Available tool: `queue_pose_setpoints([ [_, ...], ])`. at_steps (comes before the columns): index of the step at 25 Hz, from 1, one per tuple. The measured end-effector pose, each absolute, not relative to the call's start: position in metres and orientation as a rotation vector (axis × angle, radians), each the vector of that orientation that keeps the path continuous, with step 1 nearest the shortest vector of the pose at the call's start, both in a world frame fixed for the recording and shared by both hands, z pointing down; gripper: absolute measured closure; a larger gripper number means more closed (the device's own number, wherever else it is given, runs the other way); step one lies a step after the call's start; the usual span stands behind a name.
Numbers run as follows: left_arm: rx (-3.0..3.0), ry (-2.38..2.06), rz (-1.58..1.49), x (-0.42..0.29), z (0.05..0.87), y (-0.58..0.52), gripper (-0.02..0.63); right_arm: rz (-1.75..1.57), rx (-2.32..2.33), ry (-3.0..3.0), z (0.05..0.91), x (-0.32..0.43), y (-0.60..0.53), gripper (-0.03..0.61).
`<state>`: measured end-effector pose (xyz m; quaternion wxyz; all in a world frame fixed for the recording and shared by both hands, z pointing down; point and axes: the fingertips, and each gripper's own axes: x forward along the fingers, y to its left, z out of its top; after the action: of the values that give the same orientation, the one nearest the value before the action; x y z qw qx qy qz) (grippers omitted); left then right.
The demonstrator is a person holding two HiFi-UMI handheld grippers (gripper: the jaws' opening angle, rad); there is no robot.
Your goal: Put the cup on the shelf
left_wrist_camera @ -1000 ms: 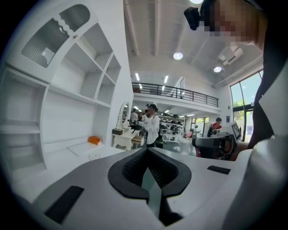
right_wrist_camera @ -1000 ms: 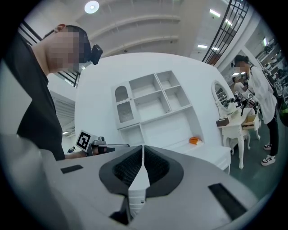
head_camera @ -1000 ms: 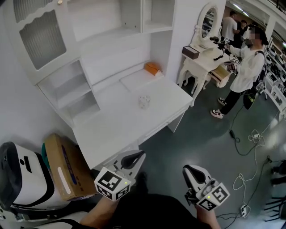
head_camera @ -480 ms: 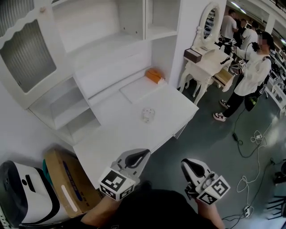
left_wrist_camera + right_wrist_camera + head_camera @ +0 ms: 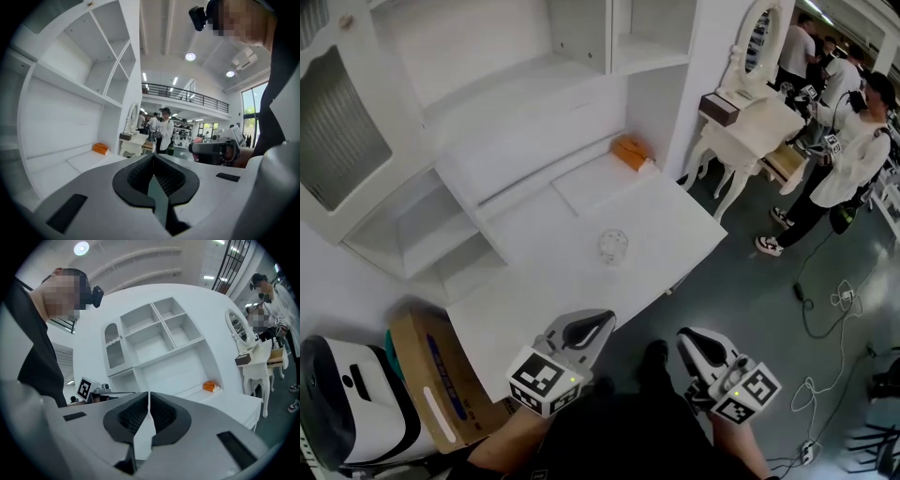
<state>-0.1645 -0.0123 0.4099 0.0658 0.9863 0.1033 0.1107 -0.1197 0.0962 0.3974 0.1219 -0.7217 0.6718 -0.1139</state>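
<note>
A small clear patterned cup [image 5: 614, 247] stands upright on the white desk [image 5: 534, 291], near its middle. Above and behind the desk rises the white shelf unit [image 5: 534, 75] with open compartments. My left gripper [image 5: 602, 321] hovers just off the desk's front edge, jaws shut with nothing between them, well short of the cup. My right gripper [image 5: 685, 337] hangs over the floor to the right of it, also shut and empty. The left gripper view shows shut pads [image 5: 153, 157] pointing past the desk toward the room. The right gripper view shows shut pads [image 5: 148, 393] facing the shelf unit [image 5: 154, 333].
An orange box [image 5: 630, 152] lies at the desk's back right. A cardboard box [image 5: 431, 375] and a white machine [image 5: 347, 394] stand at the left. A white dressing table [image 5: 750, 112] and people [image 5: 853, 150] are at the right, cables [image 5: 844, 300] on the floor.
The desk and cup have come closer and lower in the head view. Both grippers stay shut and low in front of me.
</note>
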Motion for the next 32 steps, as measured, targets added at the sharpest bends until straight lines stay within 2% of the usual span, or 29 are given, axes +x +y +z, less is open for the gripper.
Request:
queue_pose_setpoints([
  [14,2.983,-0.061,0.322,-0.040,0.424,-0.014,0.600,-0.370,-1.812,2.259,0.390,0.033,0.084,0.560],
  [23,2.930,-0.172,0.323,-0.016,0.441,-0.006,0.600,-0.484,-1.648,2.350,0.413,0.057,0.063,0.560],
  [32,2.934,-0.217,0.333,-0.019,0.464,-0.044,0.598,-0.577,-1.558,2.438,0.426,0.045,0.003,0.560],
])
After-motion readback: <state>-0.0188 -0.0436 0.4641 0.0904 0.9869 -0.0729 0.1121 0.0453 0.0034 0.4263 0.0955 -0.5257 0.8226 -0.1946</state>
